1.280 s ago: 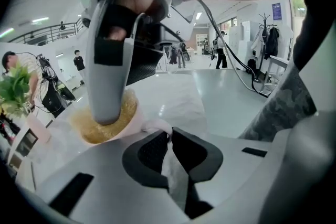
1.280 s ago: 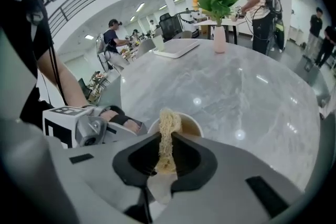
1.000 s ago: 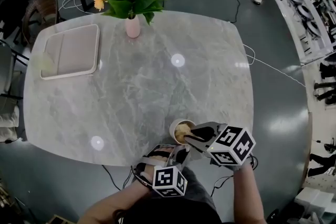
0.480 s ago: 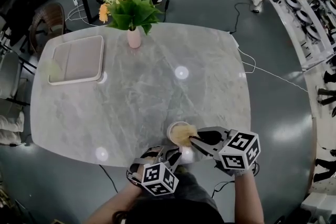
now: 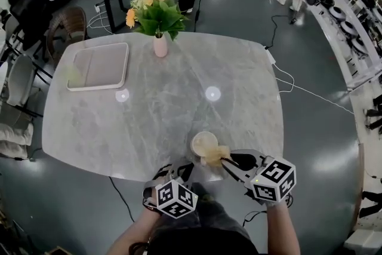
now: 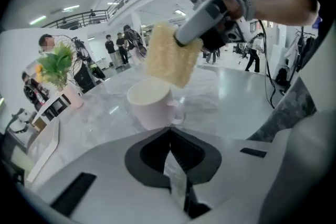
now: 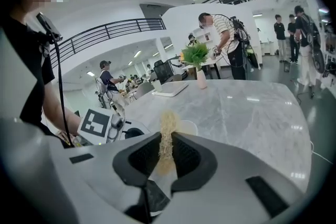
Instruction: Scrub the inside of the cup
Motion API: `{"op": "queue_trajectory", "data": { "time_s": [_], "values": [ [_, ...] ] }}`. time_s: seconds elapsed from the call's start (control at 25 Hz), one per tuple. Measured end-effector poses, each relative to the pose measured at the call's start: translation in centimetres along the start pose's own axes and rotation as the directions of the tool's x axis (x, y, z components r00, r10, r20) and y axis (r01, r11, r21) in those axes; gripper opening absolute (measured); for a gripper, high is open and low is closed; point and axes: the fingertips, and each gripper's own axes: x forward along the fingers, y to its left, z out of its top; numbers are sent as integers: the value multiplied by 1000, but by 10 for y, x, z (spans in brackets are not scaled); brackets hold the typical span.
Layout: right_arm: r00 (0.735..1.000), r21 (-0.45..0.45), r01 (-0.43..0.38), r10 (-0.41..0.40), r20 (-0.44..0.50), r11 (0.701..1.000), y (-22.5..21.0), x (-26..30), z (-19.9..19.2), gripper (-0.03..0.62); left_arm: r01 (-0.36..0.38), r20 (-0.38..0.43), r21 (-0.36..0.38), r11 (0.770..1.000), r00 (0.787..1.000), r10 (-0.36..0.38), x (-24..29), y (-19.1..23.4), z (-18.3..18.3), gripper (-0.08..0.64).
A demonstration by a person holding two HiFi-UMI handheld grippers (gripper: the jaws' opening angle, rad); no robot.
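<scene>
The cup [image 5: 204,143] stands upright on the marble table [image 5: 179,92], close to the edge nearest the person, with its mouth open to the ceiling and its long axis vertical. Its small handle shows in the left gripper view, on the side facing that camera's right. The inside looks pale and bare

Just beside the rim, on the person's right and slightly nearer the body, hangs the yellow sponge [image 5: 216,155]. From the left gripper view it sits above the mouth rather than down in it; whether a corner brushes the rim I cannot tell. The right gripper [image 5: 225,159] pinches it tight, its jaws pressed on the thin edge of the sponge, and it points forward and down with the cup directly ahead of its tips. To scrub, I judge the sponge must travel a little forward and then straight down along the cup's axis

The left gripper [image 5: 179,171] is near the table edge on the cup's other side, aimed at the cup's wall. Its jaws have just been closing and now meet with nothing between them, so the cup stands unsteadied. Both grippers are close; the right is nearer the mouth
</scene>
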Motion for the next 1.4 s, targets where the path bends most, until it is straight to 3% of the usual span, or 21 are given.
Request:
{"op": "queue_trajectory", "data": {
  "time_s": [0.2, 0.4, 0.72, 1.4],
  "values": [
    [1000, -22, -2, 3, 28, 1000, 15, -15, -15, 60, -61, 77, -85, 995, 995, 68, -16, 3, 17, 14],
    [997, -44, -4, 8, 74, 999, 30, -28, -26, 60, -73, 145, -188, 979, 984, 101, -29, -7, 29, 14],
    [994, -100, -7, 19, 110, 995, 52, -52, -37, 60, -108, 175, -315, 943, 970, 169, -52, -28, 25, 14],
    [984, -171, 23, 8, 177, 985, 80, -90, -53, 60, -161, 237, -392, 906, 933, 269, -79, -57, 35, 14]
  ]
}}
